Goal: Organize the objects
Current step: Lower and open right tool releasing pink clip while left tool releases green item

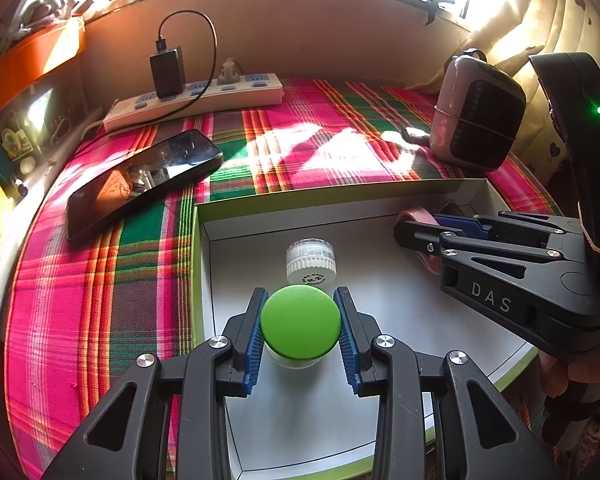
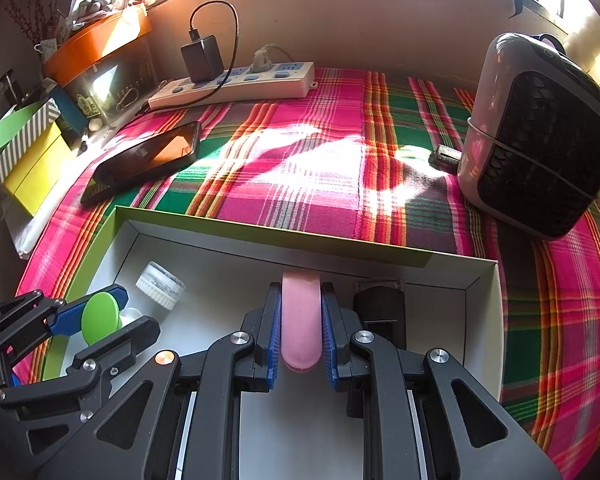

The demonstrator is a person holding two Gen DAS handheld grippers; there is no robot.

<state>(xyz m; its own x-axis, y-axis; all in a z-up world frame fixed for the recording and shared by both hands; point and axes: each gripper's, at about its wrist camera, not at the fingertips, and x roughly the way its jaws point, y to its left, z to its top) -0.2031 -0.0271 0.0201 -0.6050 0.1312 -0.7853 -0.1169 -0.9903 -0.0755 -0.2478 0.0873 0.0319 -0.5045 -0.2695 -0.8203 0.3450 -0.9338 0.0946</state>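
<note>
A: In the left wrist view, where is your left gripper (image 1: 300, 320)?

B: At lower centre, inside the white box (image 1: 380, 216). Your blue pads (image 1: 256, 332) press both sides of the green-lidded jar (image 1: 300, 322), partly closed around it.

A: And just above it in the frame?

B: A small white-capped jar (image 1: 311, 260) lies on the box floor, close to the green lid.

A: Your right gripper (image 2: 301, 332)?

B: In the right wrist view, lower centre, it is clamped nearly shut on the pink tape roll (image 2: 301, 320), held on edge. A black object (image 2: 380, 312) sits just right of it in the box.

A: Outside the box?

B: On the plaid cloth (image 2: 300, 168): a phone (image 2: 144, 160) at left, a power strip (image 2: 236, 84) at upper centre, a small heater (image 2: 540, 136) at right.
</note>
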